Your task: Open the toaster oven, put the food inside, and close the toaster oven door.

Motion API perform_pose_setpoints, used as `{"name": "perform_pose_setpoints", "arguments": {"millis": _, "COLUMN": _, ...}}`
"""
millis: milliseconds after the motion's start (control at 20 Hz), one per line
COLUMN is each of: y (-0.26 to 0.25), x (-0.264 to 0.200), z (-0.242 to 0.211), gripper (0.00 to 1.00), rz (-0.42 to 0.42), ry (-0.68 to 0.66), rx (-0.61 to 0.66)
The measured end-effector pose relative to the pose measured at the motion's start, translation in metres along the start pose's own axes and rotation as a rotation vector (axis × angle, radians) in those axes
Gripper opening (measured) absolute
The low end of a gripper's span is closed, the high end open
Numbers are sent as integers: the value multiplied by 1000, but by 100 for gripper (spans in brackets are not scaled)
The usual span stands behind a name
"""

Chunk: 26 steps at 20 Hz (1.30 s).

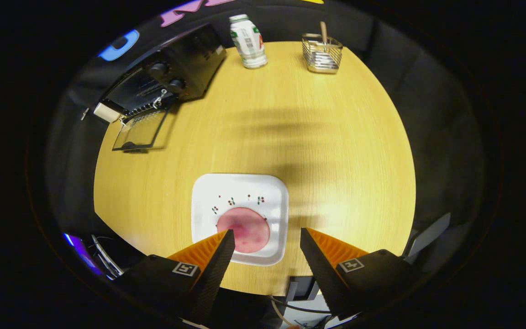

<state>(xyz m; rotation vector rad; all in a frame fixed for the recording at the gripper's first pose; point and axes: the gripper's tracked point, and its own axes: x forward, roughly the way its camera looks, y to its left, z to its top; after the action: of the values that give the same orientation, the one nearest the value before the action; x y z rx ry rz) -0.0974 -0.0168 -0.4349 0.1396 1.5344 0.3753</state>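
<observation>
A black toaster oven point(185, 68) stands at the far left of the round wooden table point(336, 137), its glass door point(140, 130) folded down flat and open. A white square plate point(240, 192) lies just ahead of my fingers, carrying a round pink slice of food point(244, 228) near its front. My gripper point(266, 235) hovers open above the plate's near edge; the left fingertip overlaps the food in view, the right one is off the plate's right side. Nothing is held between the fingers.
A white bottle with a green cap point(248, 41) stands at the table's far edge beside the oven. To its right is a metal wire basket point(322, 54) with a wooden stick in it. Cables point(290, 310) hang below the table's near edge.
</observation>
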Motion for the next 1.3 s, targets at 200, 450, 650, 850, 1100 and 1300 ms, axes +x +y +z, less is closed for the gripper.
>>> {"name": "perform_pose_setpoints", "arguments": {"millis": 200, "y": -13, "x": 29, "z": -3, "gripper": 82, "rz": -4, "ry": 52, "rx": -38}}
{"name": "perform_pose_setpoints", "arguments": {"millis": 450, "y": -15, "x": 46, "z": 2, "gripper": 52, "rz": 0, "ry": 74, "rx": -23}}
{"name": "perform_pose_setpoints", "arguments": {"millis": 650, "y": -15, "x": 46, "z": 1, "gripper": 16, "rz": -1, "ry": 91, "rx": -23}}
{"name": "perform_pose_setpoints", "arguments": {"millis": 850, "y": -13, "x": 51, "z": -3, "gripper": 5, "rz": 59, "ry": 97, "rx": -16}}
{"name": "perform_pose_setpoints", "arguments": {"millis": 1100, "y": -4, "x": 40, "z": -8, "gripper": 5, "rz": 279, "ry": 103, "rx": 173}}
{"name": "perform_pose_setpoints", "arguments": {"millis": 1300, "y": -3, "x": 33, "z": -15, "gripper": 5, "rz": 357, "ry": 62, "rx": 274}}
